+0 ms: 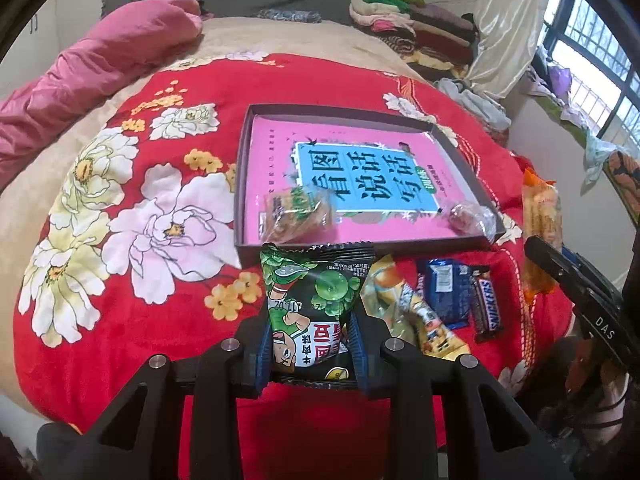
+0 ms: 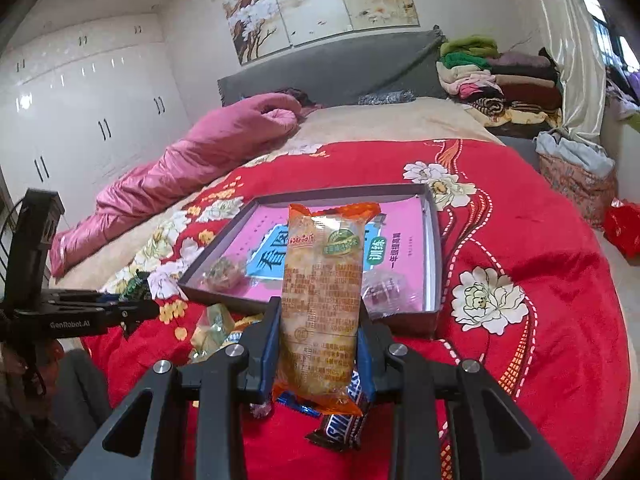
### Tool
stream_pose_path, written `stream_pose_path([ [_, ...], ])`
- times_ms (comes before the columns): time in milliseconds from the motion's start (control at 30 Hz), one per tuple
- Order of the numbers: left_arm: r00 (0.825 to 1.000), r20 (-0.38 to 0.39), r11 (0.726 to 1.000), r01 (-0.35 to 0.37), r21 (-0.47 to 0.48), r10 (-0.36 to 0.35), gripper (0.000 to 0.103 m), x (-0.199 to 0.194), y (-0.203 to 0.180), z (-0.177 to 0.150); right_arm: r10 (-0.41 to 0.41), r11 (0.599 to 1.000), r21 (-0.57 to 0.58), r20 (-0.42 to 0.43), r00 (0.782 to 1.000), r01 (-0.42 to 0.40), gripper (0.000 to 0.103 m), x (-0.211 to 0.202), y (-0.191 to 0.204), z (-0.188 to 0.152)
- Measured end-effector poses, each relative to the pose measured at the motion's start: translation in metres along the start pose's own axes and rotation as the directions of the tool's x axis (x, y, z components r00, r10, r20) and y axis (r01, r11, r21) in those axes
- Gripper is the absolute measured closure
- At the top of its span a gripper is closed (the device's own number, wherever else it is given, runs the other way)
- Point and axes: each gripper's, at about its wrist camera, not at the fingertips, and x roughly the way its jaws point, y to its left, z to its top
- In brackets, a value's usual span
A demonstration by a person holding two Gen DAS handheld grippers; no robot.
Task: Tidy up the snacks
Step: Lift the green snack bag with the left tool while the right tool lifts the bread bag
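- Green bag (image 1: 318, 304) clamped upright in my left tool (image 1: 312, 346), pads biting its lower half, its crimped top just short of the tray's near wall; I judge this bag goes in next.
- Orange packet (image 2: 322, 300) gripped the same way in my right tool (image 2: 318, 354), standing on end above a Snickers bar (image 2: 340, 428) and a blue wrapper (image 2: 294, 402) lying on the bed (image 2: 540, 240).
- Tray (image 1: 240, 184), a shallow dark box lined with a pink sheet, sits on the red floral blanket; two small clear-wrapped snacks already lie at its near corners, one left (image 1: 296, 212), one right (image 1: 470, 216).
- To place well, I would carry each pack clear over the near wall before lowering, since both hang tall and a trailing edge could catch the rim and tip the tray on the soft bedding.
- I would set the green bag into the bare pink middle, lay it flat, not on end, then let go only once it rests.
- The orange packet is long; I would lay it along the far or right wall, clear of the wrapped sweet.
- Keep the tools apart over the tray: each shows at the edge of the other's view, so one at a time looks safer.
- Yellow pack (image 1: 416, 316) waits loose on the blanket, beside the blue wrapper.
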Motion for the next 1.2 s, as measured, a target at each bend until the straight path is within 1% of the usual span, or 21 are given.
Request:
stream_pose_path([
  [367,1.0,0.007,1.0,0.008,0.021,-0.008,0.07,-0.001,-0.016,0.01,-0.005,1.0,-0.007,0.046,0.999,0.006,0.07,-0.008,-0.001,0.012],
  [467,0.999,0.024,0.999,0.04,-0.006,-0.039,0.07,-0.004,-0.013,0.015,-0.001,1.0,0.004,0.051,0.999,0.001,0.07,-0.009,-0.005,0.013],
  [533,0.999,0.033,1.0,0.026,-0.012,-0.025,0.07,-0.005,-0.013,0.02,0.003,1.0,0.018,0.062,0.998,-0.004,0.07,-0.011,-0.009,0.015],
  [633,0.998,0.048,0.999,0.033,-0.021,-0.031,0.07,-0.01,-0.014,0.026,0.002,1.0,0.03,0.076,0.997,-0.004,0.07,-0.013,-0.013,0.019],
  [700,0.998,0.06,1.0,0.02,-0.011,-0.019,0.07,-0.012,-0.016,0.03,-0.002,0.999,0.036,0.084,0.996,-0.001,0.07,-0.015,-0.016,0.022],
  [933,0.998,0.065,0.999,0.025,-0.023,-0.024,0.07,-0.012,-0.017,0.038,-0.013,0.999,0.049,0.105,0.994,0.007,0.07,-0.017,-0.021,0.028],
  [1200,0.997,0.072,1.0,0.021,-0.016,-0.02,0.07,-0.008,-0.021,0.047,-0.003,1.0,0.017,0.123,0.992,0.001,0.07,-0.015,-0.015,0.033],
])
